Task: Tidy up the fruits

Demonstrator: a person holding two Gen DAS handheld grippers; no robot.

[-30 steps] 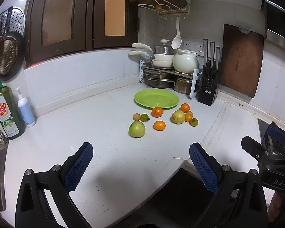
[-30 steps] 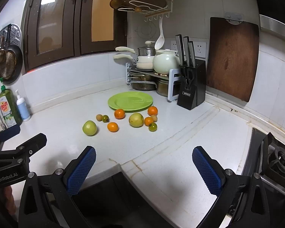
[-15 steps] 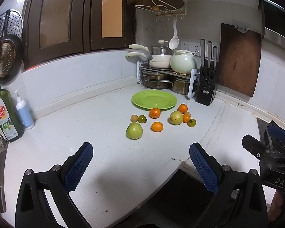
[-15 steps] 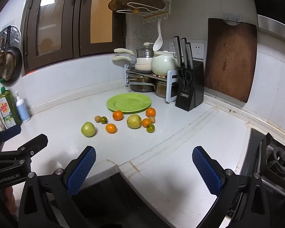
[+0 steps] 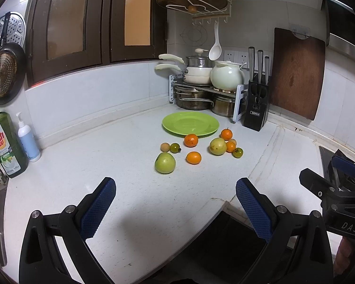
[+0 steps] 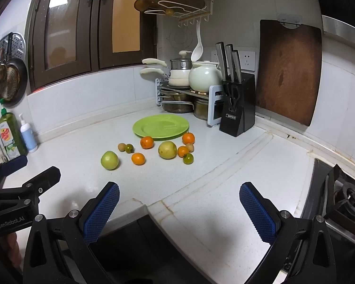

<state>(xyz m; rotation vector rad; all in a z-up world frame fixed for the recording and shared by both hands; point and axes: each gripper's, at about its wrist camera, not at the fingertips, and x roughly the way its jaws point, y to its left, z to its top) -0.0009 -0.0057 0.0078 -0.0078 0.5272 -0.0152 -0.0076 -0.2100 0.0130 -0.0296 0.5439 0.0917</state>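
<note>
While both tools have drifted a little closer to the fruit over the last second, nothing has been picked up: the left gripper (image 5: 175, 203) and the right gripper (image 6: 179, 203) both hang wide apart and empty above the near counter edge (image 5: 215, 200). So the sorting, I judge, has not begun. The green plate (image 5: 190, 123) sits bare at 12 o'clock, with the fruit loose on the white counter (image 5: 130, 189) just before it: a large green fruit (image 5: 165, 163) nearest, an orange (image 5: 193, 157) at its 2 o'clock, and a yellow-green fruit (image 5: 218, 146) touching small ones. Open counter lies between the grippers and the fruit. The knife block (image 5: 256, 113) stands near the plate at 3 o'clock; the stove (image 6: 343, 196) crowds the right side.
</note>
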